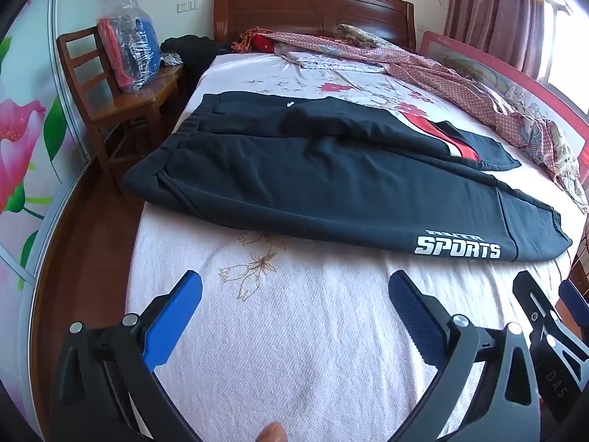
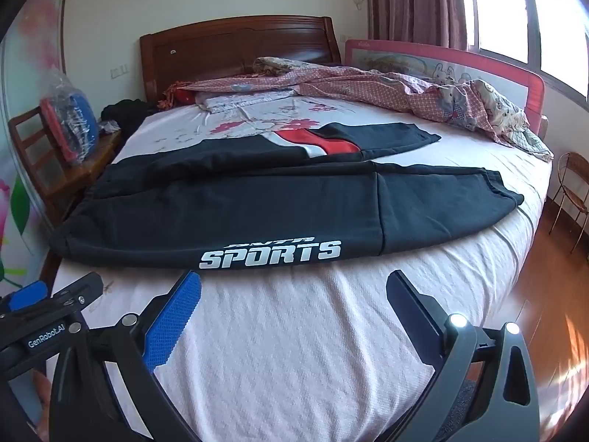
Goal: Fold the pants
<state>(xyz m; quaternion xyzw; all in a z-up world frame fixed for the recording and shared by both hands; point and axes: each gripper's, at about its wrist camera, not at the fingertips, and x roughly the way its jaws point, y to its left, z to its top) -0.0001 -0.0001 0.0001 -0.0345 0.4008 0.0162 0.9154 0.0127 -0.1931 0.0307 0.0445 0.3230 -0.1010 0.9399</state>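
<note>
Black sweatpants (image 1: 331,184) with a white "SPORTS" print and a red-and-white stripe lie spread flat across the bed, waistband at the left, leg cuffs at the right. They also show in the right wrist view (image 2: 257,202). My left gripper (image 1: 294,291) is open and empty, hovering over the bare sheet in front of the pants. My right gripper (image 2: 294,291) is open and empty too, just short of the near leg by the print. The right gripper's fingers show at the right edge of the left wrist view (image 1: 533,302).
The bed (image 1: 294,350) has a white sheet with flower prints. A rumpled pink quilt (image 2: 405,88) lies at the far side by the pink bed rail (image 2: 441,59). A wooden chair (image 1: 121,103) with a plastic bag stands left of the bed. A wire chair (image 2: 570,184) stands at the right.
</note>
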